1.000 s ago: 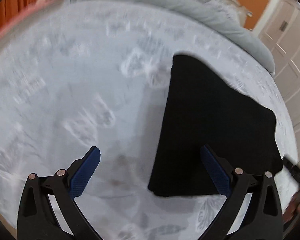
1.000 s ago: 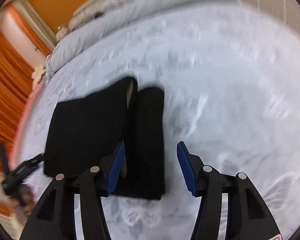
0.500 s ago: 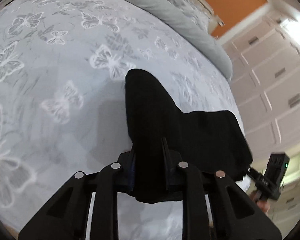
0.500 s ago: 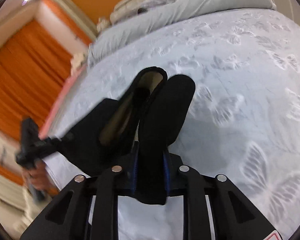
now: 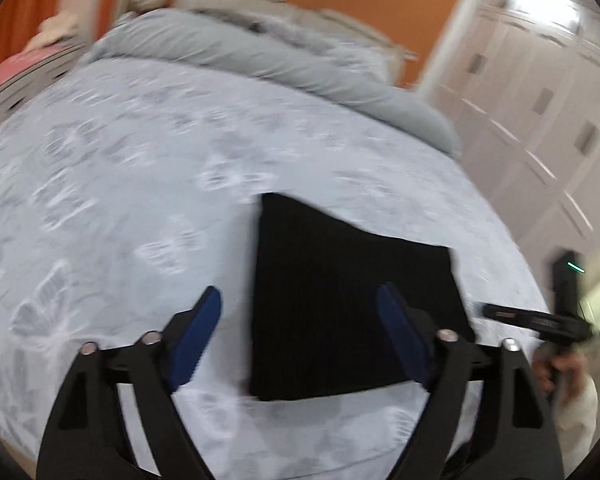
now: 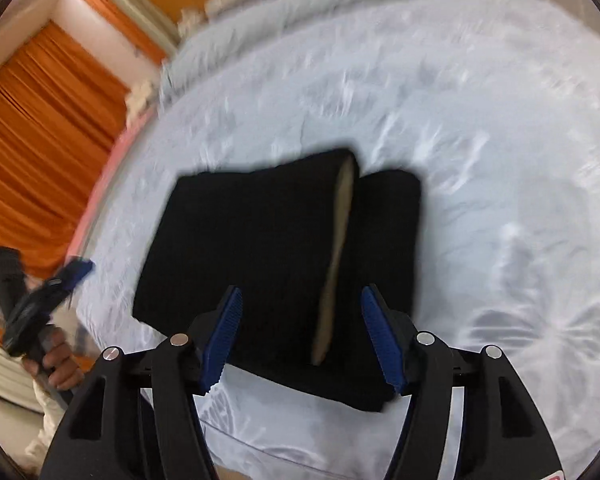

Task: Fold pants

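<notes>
The black pants (image 5: 340, 296) lie folded into a compact rectangle on the pale butterfly-print bedsheet (image 5: 120, 200). In the right wrist view the pants (image 6: 260, 248) show a tan inner lining along a seam (image 6: 338, 256). My left gripper (image 5: 300, 320) is open and empty, its blue pads above the pants' near left edge. My right gripper (image 6: 300, 328) is open and empty, hovering over the pants' near edge. The right gripper also shows at the left wrist view's right edge (image 5: 540, 320), and the left gripper at the right wrist view's left edge (image 6: 40, 304).
A rolled grey duvet (image 5: 300, 64) and pillows lie at the head of the bed. White wardrobe doors (image 5: 540, 100) stand to the right. Orange curtains (image 6: 40, 140) hang to the left. The bed's near edge (image 6: 300, 460) is just below the pants.
Both grippers were shut on the pants' edge half a second ago. They have let go, opened, and pulled back. The pants now lie flat and folded.
</notes>
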The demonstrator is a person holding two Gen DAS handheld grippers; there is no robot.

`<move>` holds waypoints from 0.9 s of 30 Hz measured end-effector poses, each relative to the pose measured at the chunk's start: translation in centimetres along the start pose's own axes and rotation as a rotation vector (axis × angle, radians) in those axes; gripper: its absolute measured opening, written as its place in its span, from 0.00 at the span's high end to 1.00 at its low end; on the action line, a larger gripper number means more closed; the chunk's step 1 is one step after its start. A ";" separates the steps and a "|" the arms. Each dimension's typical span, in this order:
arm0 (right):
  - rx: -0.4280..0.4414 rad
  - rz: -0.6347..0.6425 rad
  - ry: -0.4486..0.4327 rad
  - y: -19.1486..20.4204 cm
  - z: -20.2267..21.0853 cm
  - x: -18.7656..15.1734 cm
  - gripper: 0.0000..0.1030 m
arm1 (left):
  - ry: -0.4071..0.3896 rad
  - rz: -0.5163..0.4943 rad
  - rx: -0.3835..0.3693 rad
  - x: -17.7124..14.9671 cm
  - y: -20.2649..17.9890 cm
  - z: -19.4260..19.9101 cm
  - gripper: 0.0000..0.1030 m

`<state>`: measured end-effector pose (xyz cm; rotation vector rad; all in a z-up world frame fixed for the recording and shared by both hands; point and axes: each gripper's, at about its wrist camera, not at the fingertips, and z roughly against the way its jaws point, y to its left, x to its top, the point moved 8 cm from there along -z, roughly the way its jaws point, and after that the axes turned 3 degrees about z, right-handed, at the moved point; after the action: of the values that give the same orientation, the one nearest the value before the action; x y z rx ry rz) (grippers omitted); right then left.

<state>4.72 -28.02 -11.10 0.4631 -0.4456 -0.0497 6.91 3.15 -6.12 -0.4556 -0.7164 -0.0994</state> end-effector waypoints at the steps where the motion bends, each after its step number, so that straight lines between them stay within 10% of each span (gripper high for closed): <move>1: -0.022 -0.014 0.047 0.0 -1.5 -0.2 0.48 | 0.000 -0.065 -0.021 -0.3 -1.9 -0.3 0.14; 4: -0.045 -0.023 0.084 0.7 -3.5 -0.3 0.82 | 0.018 -0.213 -0.056 -2.2 -5.9 -0.9 0.09; 10: 0.216 0.043 -0.046 6.9 0.4 2.9 0.85 | 0.016 -0.447 -0.089 -5.6 -12.1 -2.5 0.08; 15: 0.386 0.083 -0.006 11.4 -0.2 4.1 0.85 | -0.028 -0.566 0.023 -6.4 -13.8 -5.4 0.08; 17: 0.426 0.070 0.015 12.6 -0.9 4.2 0.84 | -0.025 -0.553 0.066 -5.8 -13.7 -7.0 0.30; 19: 0.392 0.068 0.013 12.5 -1.7 4.8 0.77 | -0.005 -0.501 0.105 -5.1 -12.7 -7.7 0.79; 23: 0.368 0.015 -0.065 10.4 0.6 5.9 0.75 | 0.012 -0.199 0.039 -0.3 -7.3 -7.2 0.88; 25: 0.217 0.094 -0.141 8.7 2.7 6.0 0.49 | -0.069 -0.085 0.023 3.0 -4.2 -4.1 0.88; 27: -0.062 0.259 -0.222 8.3 3.9 5.0 0.43 | -0.146 -0.028 0.026 5.1 -1.5 -1.0 0.88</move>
<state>7.15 -23.01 -2.23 0.3373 -0.7175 0.1364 10.98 1.67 -2.88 -0.4311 -0.8669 -0.0837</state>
